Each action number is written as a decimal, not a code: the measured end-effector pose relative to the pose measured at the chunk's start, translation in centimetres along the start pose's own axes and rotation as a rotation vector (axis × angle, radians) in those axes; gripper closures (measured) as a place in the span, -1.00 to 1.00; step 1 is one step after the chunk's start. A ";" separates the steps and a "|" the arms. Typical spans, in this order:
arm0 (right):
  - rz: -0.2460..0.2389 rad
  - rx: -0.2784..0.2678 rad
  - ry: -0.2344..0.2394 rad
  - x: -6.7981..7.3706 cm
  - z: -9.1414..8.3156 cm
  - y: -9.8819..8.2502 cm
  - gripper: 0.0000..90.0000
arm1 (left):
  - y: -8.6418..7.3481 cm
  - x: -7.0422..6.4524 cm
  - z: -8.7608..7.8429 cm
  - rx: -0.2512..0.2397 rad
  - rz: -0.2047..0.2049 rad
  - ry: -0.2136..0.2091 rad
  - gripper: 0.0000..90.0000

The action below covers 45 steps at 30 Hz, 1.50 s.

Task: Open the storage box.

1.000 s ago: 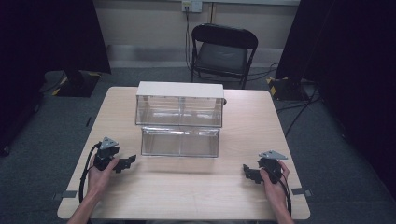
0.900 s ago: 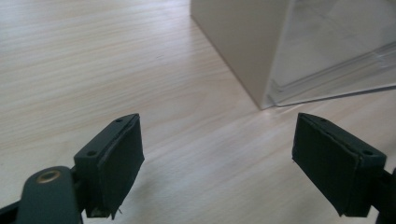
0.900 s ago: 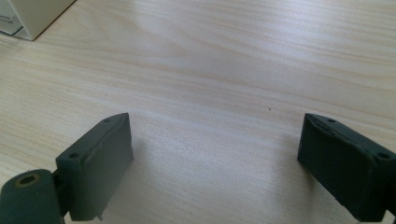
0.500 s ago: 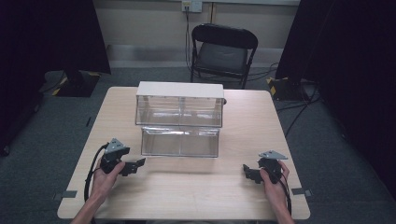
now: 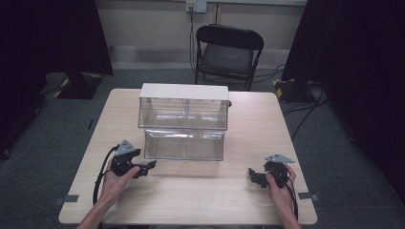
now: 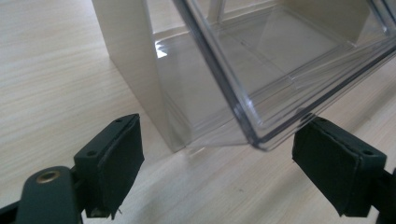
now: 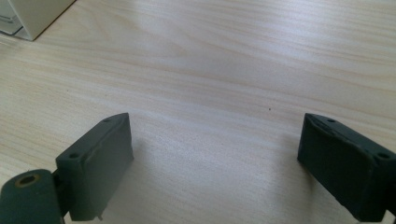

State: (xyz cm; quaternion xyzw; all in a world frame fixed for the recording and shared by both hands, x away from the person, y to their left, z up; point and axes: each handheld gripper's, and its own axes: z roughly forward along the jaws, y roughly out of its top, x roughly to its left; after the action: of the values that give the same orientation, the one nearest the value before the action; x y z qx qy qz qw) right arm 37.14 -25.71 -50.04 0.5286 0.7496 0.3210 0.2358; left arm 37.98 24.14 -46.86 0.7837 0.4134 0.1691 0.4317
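Tongs in our left hand (image 5: 134, 168) gape wide, gripping nothing, pointed at the lower left corner of the clear plastic drawer (image 5: 184, 145), which juts from its cabinet (image 5: 184, 106) at frame centre. In the left gripper view that glossy, hard-edged corner (image 6: 261, 135) sits between the matte black pads (image 6: 116, 163). Our right tongs (image 5: 258, 177) rest low at lower right, spread wide over bare pale wood-grain tabletop (image 7: 224, 70).

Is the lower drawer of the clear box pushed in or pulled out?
Pulled out. In the high view the lower drawer stands forward of the upper part of the box, toward the left gripper.
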 end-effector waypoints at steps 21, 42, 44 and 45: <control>0.001 0.002 0.000 0.0 0.0 0.0 -0.79 | 0.8 -1.0 0.4 -0.018 0.039 -0.021 -0.65; 0.002 0.003 0.000 0.0 0.0 0.0 -0.80 | 0.6 -0.9 -0.1 -0.030 0.027 -0.055 -0.56; 0.002 0.003 0.000 0.0 0.0 0.0 -0.80 | 0.6 -0.9 -0.1 -0.030 0.027 -0.057 -0.56; 0.002 0.003 0.000 0.0 0.0 0.0 -0.80 | 0.6 -0.9 -0.1 -0.030 0.026 -0.057 -0.56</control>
State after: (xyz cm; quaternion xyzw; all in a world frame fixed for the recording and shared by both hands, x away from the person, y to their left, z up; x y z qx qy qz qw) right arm 37.17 -25.69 -50.03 0.5295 0.7496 0.3201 0.2349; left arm 37.71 23.32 -46.26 0.7869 0.3880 0.1584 0.4529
